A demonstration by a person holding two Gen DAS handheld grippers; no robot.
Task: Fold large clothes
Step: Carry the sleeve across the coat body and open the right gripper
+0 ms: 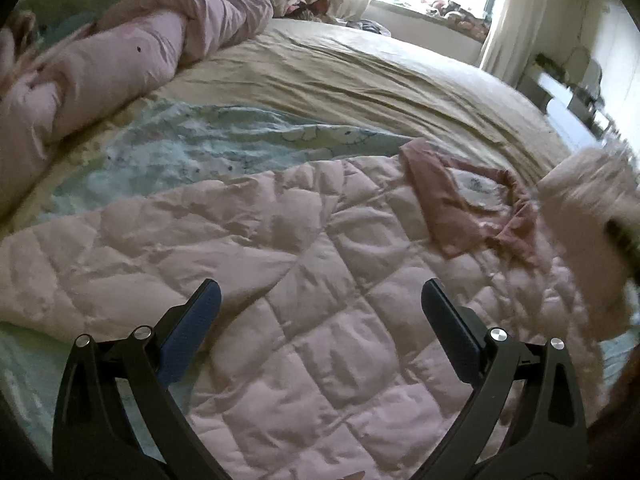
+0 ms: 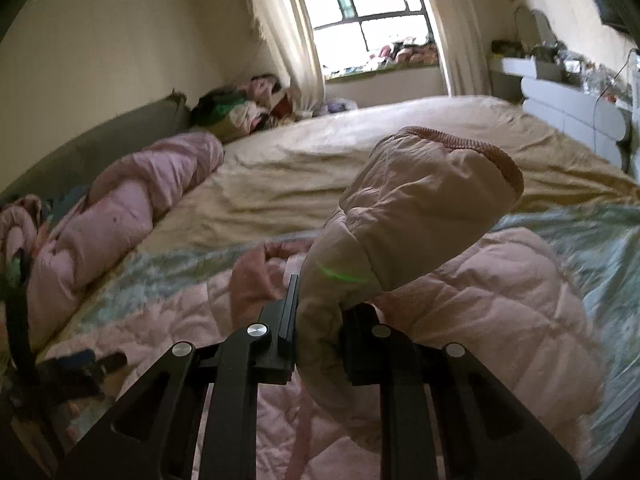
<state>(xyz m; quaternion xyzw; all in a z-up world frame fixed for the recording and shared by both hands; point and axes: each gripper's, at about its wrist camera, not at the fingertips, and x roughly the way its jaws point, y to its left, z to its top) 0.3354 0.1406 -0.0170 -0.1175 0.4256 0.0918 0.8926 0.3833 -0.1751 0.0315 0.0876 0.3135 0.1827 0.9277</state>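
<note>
A pale pink quilted jacket (image 1: 280, 272) lies spread on the bed, its darker pink collar (image 1: 472, 208) towards the right. My left gripper (image 1: 320, 292) hovers just over the jacket's quilted body, open, with nothing between its blue pads. My right gripper (image 2: 320, 304) is shut on one sleeve (image 2: 400, 216) of the jacket. The sleeve is lifted off the bed and stands up in front of the camera, ribbed cuff (image 2: 480, 148) on top. In the left wrist view the raised sleeve (image 1: 588, 200) is a blur at the right edge.
A rolled pink duvet (image 1: 120, 72) lies along the bed's left side. A light blue patterned cover (image 1: 200, 148) and a beige sheet (image 1: 360, 80) lie beyond the jacket. Clothes (image 2: 240, 108) are piled by the window (image 2: 372, 20). A white dresser (image 2: 572, 108) stands right of the bed.
</note>
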